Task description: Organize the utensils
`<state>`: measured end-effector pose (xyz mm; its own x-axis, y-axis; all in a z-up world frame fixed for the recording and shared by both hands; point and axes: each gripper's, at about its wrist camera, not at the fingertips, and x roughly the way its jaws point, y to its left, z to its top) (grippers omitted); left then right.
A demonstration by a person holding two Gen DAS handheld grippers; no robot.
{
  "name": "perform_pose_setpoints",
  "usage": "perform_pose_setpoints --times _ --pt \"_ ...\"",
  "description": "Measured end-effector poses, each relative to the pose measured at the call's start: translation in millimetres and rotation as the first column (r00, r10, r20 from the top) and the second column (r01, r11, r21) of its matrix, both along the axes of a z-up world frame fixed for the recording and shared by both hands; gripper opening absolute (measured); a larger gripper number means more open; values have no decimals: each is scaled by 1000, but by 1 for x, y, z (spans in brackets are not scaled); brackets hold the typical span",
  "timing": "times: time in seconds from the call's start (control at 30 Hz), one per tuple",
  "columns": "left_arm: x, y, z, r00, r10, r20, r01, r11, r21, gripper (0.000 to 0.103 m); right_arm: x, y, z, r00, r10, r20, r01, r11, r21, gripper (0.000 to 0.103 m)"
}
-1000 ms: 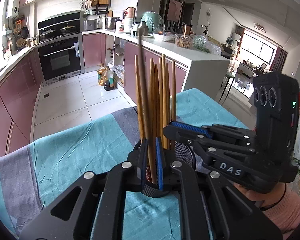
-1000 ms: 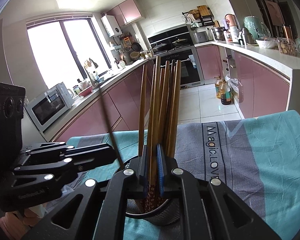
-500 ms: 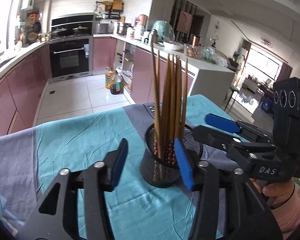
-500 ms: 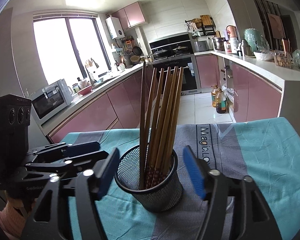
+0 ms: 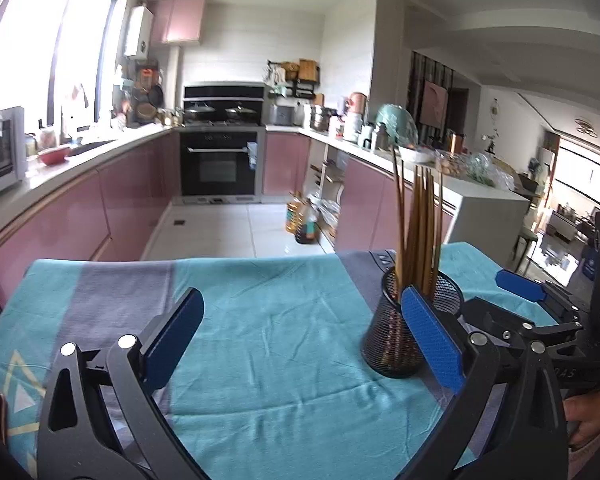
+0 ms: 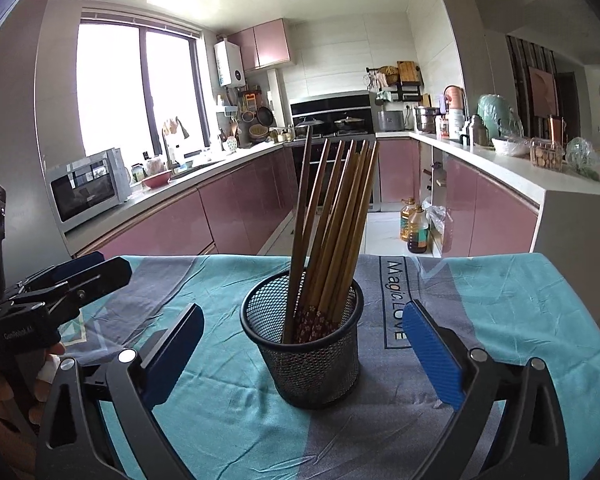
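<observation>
A black mesh holder [image 6: 302, 344] stands on the teal and grey tablecloth [image 6: 500, 300], holding several wooden chopsticks [image 6: 336, 220] that lean to the right. My right gripper [image 6: 300, 324] is open and empty, just in front of the holder. My left gripper [image 5: 300, 312] is open and empty, to the left of the holder [image 5: 410, 330], with its right finger [image 5: 432, 336] overlapping the holder's side. The chopsticks [image 5: 418, 224] stand upright in the left wrist view. The right gripper [image 5: 540, 300] shows at the right there, and the left gripper [image 6: 76, 276] shows at the left of the right wrist view.
The table's far edge [image 6: 340, 258] drops to a tiled kitchen floor [image 5: 228, 228]. Pink cabinets and a counter [image 6: 520, 168] with pots run behind. Oil bottles [image 6: 414, 228] stand on the floor. A microwave [image 6: 88, 188] sits at the left.
Both grippers were shut on chopsticks in the holder, then opened and drew back. The left gripper has swung left, so the holder sits to its right.
</observation>
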<state>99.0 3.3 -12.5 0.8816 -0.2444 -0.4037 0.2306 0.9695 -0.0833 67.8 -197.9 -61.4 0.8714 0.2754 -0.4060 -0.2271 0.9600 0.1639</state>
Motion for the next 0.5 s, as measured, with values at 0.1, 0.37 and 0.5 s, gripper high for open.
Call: perform_pose_setpoints --times 0.1,0.37,0.5 --pt "-17 4 -1 999 34 39 -35 999 18 97 -9 6 2 999 -20 29 20 1000 -16 96" --pt "-43 14 2 993 73 88 -76 997 24 97 -31 19 4 993 -46 109 51 998 -48 96" --pt "-57 18 3 991 84 101 -86 996 20 97 -37 25 6 991 -44 130 51 997 -53 96"
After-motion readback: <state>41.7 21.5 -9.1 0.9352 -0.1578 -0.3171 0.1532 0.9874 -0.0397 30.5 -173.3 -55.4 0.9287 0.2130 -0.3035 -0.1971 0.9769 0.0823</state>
